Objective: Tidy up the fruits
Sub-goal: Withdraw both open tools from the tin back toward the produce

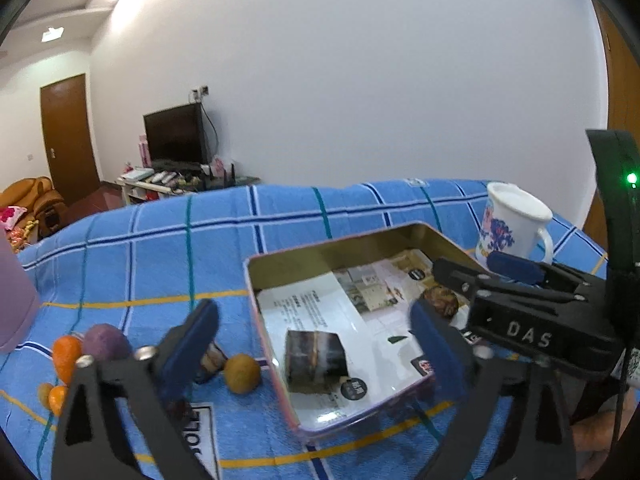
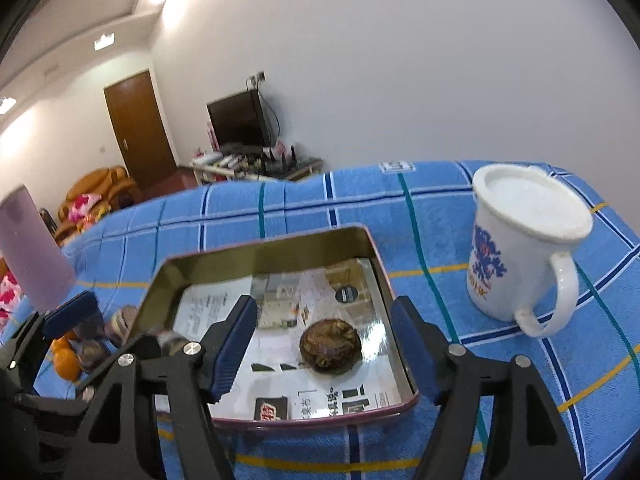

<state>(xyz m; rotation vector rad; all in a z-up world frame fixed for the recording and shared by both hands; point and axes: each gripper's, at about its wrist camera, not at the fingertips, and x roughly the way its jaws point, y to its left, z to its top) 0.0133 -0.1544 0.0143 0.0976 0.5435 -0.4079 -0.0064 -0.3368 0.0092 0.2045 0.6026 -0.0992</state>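
A shallow metal tin [image 1: 256, 280] [image 2: 160, 276] lined with printed paper sits on the blue checked cloth. In it lie a dark brown round fruit [image 2: 330, 346] [image 1: 440, 300] and a dark blocky piece [image 1: 316, 360]. My left gripper [image 1: 316, 336] is open and empty above the tin's left edge. My right gripper [image 2: 324, 344] is open and empty, its fingers on either side of the round fruit from above; it also shows in the left wrist view [image 1: 520, 308]. Left of the tin lie a yellow-brown fruit [image 1: 241, 373], a purple fruit [image 1: 105, 342] and orange fruits [image 1: 66, 358].
A white mug [image 2: 520, 256] [image 1: 512, 224] with a blue pattern stands right of the tin. A pale pink cup [image 2: 32, 248] stands at the left. The table's far edge lies behind the tin; a TV and a door are beyond it.
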